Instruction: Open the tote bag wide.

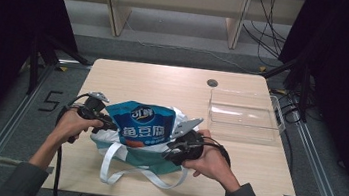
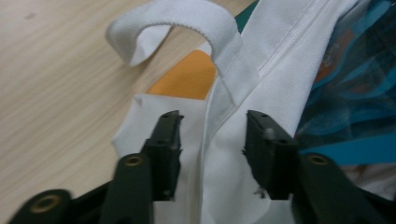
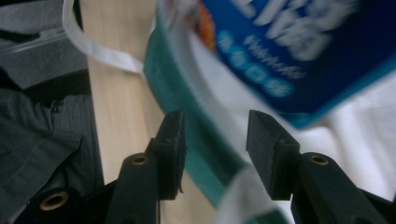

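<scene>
Already the blue snack pouch (image 1: 138, 124) sits partway inside the white tote bag (image 1: 141, 155), which lies on the wooden table (image 1: 164, 84) between the two hands, its upper half sticking out of the mouth; so the loading looks mostly done, and what seems left is to settle the pouch fully in and let the bag go. On the left, the left gripper (image 1: 108, 122) is at the bag's left edge. The left gripper view looks along its parted jaws: a fold of white fabric (image 2: 219, 154) runs between them, yet the pads do not press on it, so it is released; that view also shows a looped handle strap (image 2: 187, 23) and an orange patch (image 2: 189, 77), which the high view hides. On the right, the right gripper (image 1: 171, 153) is at the bag's right edge; its own view shows jaws apart around the teal rim (image 3: 205, 154), unclamped, with the pouch's blurred print (image 3: 299, 46) above. Farther right, the high view shows a clear plastic tray (image 1: 243, 117).
</scene>
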`<state>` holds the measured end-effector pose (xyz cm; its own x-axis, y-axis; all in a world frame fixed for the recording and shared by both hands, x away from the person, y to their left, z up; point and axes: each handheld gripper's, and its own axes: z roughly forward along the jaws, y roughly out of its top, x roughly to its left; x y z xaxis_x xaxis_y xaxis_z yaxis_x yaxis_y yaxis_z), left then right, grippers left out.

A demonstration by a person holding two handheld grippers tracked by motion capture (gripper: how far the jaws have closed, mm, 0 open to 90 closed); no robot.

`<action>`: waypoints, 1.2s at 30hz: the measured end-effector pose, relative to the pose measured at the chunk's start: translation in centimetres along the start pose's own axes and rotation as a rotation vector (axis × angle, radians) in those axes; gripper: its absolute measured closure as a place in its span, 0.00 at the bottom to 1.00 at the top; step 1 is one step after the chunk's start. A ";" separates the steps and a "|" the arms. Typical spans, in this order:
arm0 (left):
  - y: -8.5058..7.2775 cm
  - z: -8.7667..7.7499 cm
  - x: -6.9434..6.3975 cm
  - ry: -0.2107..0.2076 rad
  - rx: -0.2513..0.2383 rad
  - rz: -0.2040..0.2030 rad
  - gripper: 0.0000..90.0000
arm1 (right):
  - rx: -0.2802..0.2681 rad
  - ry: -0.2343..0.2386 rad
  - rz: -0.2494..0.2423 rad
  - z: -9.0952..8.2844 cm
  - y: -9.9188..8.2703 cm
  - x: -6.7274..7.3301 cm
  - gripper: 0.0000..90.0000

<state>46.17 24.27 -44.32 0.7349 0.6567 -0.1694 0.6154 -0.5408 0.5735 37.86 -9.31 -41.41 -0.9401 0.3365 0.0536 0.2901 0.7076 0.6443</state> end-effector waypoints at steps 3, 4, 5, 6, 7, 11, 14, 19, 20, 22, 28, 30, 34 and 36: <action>0.2 1.1 0.3 0.031 0.044 0.017 0.96 | 0.027 0.042 -0.059 1.3 -0.3 0.3 0.69; 0.3 1.3 0.4 0.038 0.046 0.018 0.97 | 0.081 0.043 -0.096 1.9 -0.7 0.3 0.88; 0.4 1.5 0.7 0.042 0.045 0.017 0.97 | 0.081 0.043 -0.096 1.9 -0.7 0.3 0.88; 0.5 1.7 1.0 0.048 0.040 0.010 0.97 | 0.107 0.056 -0.112 2.4 -0.9 0.3 0.96; 0.6 1.9 1.4 0.080 0.043 0.000 0.97 | 0.127 0.079 -0.123 2.9 -1.3 0.4 0.97; 0.7 2.9 3.0 0.072 0.048 -0.073 0.97 | 0.232 0.094 -0.169 5.2 -2.2 0.7 0.98; 0.9 3.4 3.3 0.087 0.053 -0.088 0.97 | 0.240 0.109 -0.149 5.7 -2.4 0.9 0.98; 1.3 5.0 3.4 0.116 0.050 -0.137 0.96 | 0.261 0.127 -0.148 7.1 -3.2 1.2 0.98; 1.2 5.0 3.3 0.119 0.046 -0.142 0.96 | 0.261 0.127 -0.148 7.1 -3.2 1.2 0.98; 1.1 4.7 3.2 0.130 0.036 -0.133 0.90 | 0.294 0.110 -0.081 6.9 -3.2 1.6 0.98; -0.2 1.1 2.5 0.169 -0.088 -0.150 0.69 | 0.222 0.118 0.006 5.3 -2.7 1.1 0.78; -0.7 -0.2 2.2 0.147 -0.148 -0.172 0.67 | 0.161 0.105 0.011 4.0 -2.3 0.5 0.71; -1.3 -2.4 0.6 0.136 -0.182 -0.153 0.64 | 0.035 0.041 0.005 0.8 -1.9 -0.3 0.68; -1.5 -3.4 -0.4 0.157 -0.203 -0.123 0.65 | -0.009 -0.010 0.018 -0.5 -1.9 -1.1 0.67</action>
<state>44.01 26.63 -42.37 0.5957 0.7926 -0.1303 0.6158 -0.3465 0.7076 38.29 -11.31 -42.33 -0.9328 0.3558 0.0575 0.3055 0.6959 0.6500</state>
